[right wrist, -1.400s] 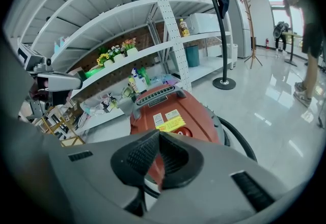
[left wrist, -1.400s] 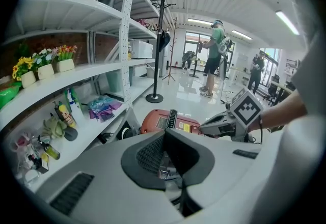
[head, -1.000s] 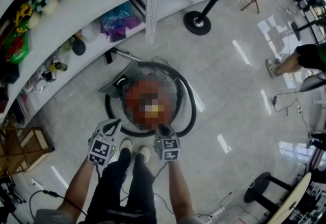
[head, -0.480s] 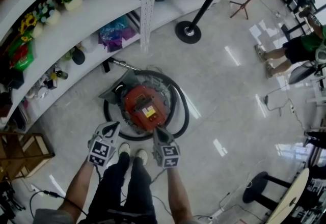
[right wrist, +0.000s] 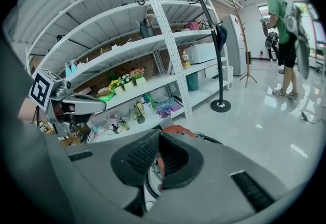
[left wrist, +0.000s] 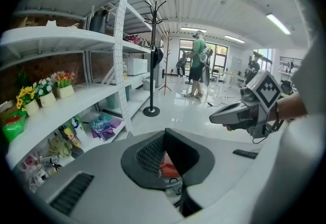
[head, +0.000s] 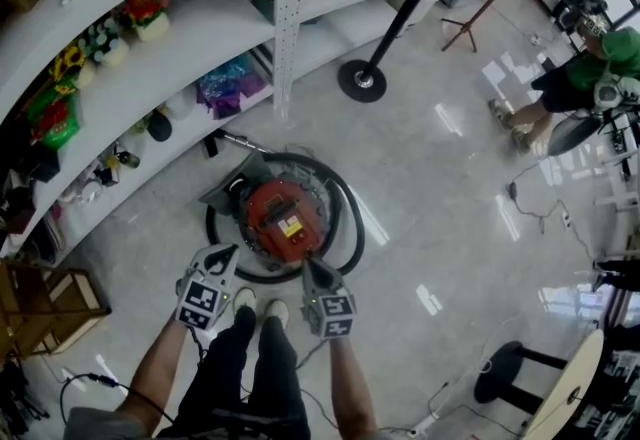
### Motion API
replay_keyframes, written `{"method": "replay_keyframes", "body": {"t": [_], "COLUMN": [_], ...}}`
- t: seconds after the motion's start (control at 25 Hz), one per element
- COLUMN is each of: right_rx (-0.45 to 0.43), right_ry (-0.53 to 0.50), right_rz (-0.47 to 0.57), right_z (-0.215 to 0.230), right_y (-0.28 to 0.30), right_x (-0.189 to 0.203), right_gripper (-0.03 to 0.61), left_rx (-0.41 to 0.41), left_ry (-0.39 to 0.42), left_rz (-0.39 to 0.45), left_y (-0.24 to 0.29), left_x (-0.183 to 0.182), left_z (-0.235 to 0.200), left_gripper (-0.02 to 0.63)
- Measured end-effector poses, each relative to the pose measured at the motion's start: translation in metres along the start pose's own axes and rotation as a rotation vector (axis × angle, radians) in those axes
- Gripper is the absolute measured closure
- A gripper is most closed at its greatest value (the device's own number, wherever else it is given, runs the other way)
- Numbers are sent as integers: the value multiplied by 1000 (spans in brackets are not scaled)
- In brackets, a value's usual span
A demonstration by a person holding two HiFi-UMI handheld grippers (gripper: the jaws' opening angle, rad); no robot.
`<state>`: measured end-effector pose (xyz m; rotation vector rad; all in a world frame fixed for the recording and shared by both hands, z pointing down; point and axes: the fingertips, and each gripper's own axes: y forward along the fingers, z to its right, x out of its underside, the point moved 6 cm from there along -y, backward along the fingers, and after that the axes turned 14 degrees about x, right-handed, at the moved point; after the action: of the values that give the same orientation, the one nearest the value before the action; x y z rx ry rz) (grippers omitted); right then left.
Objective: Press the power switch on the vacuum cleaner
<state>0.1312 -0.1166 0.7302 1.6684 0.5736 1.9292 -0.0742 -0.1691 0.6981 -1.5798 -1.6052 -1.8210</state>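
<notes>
Head view shows the red vacuum cleaner (head: 285, 218) on the pale floor (head: 440, 198) at center frame, ringed by its black hose (head: 352, 228). A yellow label (head: 292, 226) sits on its top, with writing too small to read. The left gripper (head: 230, 250) and right gripper (head: 308, 263) hover at the vacuum cleaner's lower edge, apart from each other. Each gripper carries a black-and-white marker cube. Both pairs of jaws are closed at the tips with nothing between them. The white shelf (head: 180, 48) curves close by at upper left, its edge near the hose. A coat stand base (head: 361, 80) stands above. Open floor spreads right of the vacuum cleaner toward a person (head: 585, 63) at upper right.
</notes>
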Motion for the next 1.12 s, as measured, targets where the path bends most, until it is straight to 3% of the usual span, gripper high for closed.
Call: {"method": "replay_keyframes", "body": {"t": [0.56, 1.12], "right_rx": [2, 15], "right_ry": [-4, 20], "right_rz": [20, 45], "right_z": [-13, -14], "right_y": [-47, -77], "right_x": [-44, -69], "right_gripper": [567, 567], "left_rx": [10, 49], "left_ry": [-1, 4], "left_rz": [36, 28], "left_y": [-33, -47], "left_x": [-57, -79], "left_z": [16, 36], "left_gripper": [607, 608]}}
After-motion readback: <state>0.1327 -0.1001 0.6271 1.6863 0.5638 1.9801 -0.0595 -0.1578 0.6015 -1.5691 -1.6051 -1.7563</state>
